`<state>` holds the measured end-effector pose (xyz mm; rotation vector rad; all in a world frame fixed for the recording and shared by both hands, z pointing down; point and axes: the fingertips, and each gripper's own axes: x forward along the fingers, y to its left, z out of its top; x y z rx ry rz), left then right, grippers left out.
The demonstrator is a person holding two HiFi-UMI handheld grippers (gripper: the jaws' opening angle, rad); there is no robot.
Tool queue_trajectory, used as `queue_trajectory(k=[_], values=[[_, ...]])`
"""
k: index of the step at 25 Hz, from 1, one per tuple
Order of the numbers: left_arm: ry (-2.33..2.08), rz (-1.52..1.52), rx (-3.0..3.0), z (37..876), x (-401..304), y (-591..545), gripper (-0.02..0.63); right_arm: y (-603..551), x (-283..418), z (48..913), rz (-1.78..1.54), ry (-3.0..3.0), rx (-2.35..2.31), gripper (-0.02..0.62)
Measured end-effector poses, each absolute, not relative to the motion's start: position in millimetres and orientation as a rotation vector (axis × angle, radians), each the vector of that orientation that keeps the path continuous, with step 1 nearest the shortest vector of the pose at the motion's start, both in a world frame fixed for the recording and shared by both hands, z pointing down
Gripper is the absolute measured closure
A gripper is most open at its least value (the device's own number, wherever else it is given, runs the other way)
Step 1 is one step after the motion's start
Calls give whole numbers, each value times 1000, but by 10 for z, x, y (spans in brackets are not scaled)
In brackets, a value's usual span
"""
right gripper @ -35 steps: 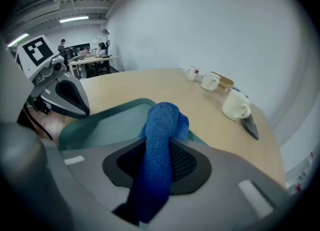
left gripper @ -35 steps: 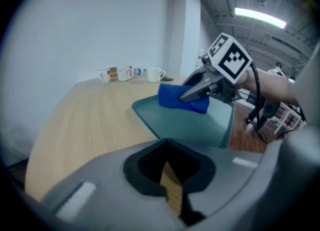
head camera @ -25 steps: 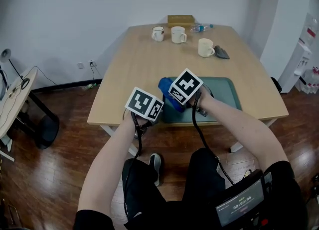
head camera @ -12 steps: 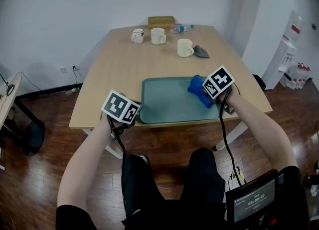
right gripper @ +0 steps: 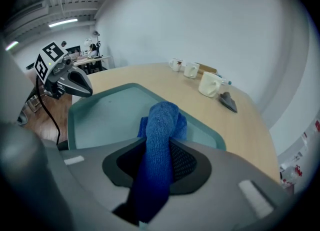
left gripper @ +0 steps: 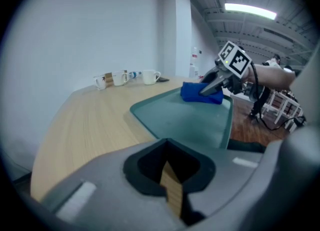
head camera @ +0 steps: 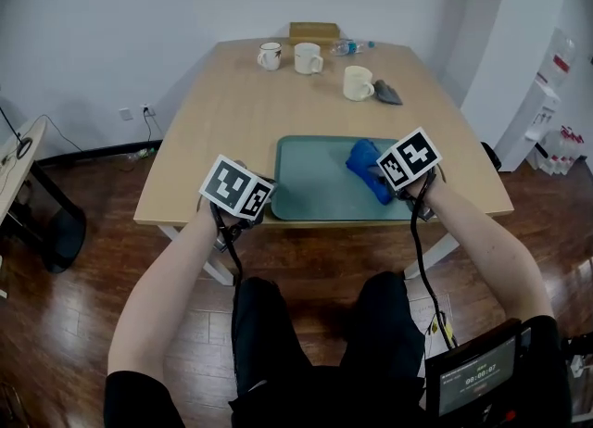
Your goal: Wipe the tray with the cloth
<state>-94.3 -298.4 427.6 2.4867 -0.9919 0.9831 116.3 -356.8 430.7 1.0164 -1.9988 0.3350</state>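
A dark wood floor [head camera: 102, 269] and a white wall [head camera: 111, 18] lie left of the pale wooden table [head camera: 246, 111]. At its near edge, just left of the tray [head camera: 310, 185], the left gripper [left gripper: 172, 175] is closed tight with nothing in it. The blue cloth [head camera: 364, 159] lies on the green tray's right part, pinched between the partway-parted jaws of the right gripper [right gripper: 157, 160]. Three mugs [head camera: 308, 57] stand at the far end.

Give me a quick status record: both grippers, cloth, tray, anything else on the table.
left gripper: shut, empty, beside the tray, at its near left corner
right gripper: shut on the blue cloth
blue cloth: resting on the tray, right side
tray: green, at the near edge of the table
far end: three white mugs, a bottle
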Motion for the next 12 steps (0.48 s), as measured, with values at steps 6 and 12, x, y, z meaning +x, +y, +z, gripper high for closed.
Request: queue_trajectory(k=[6, 12], values=[[-999, 947, 2478, 4268, -921, -2997, 603, -3491, 112, 4281, 249, -2067, 840, 476], [-1020, 923, 2469, 4239, -893, -3016, 603, -3373, -645, 4254, 147, -2086, 694, 476]])
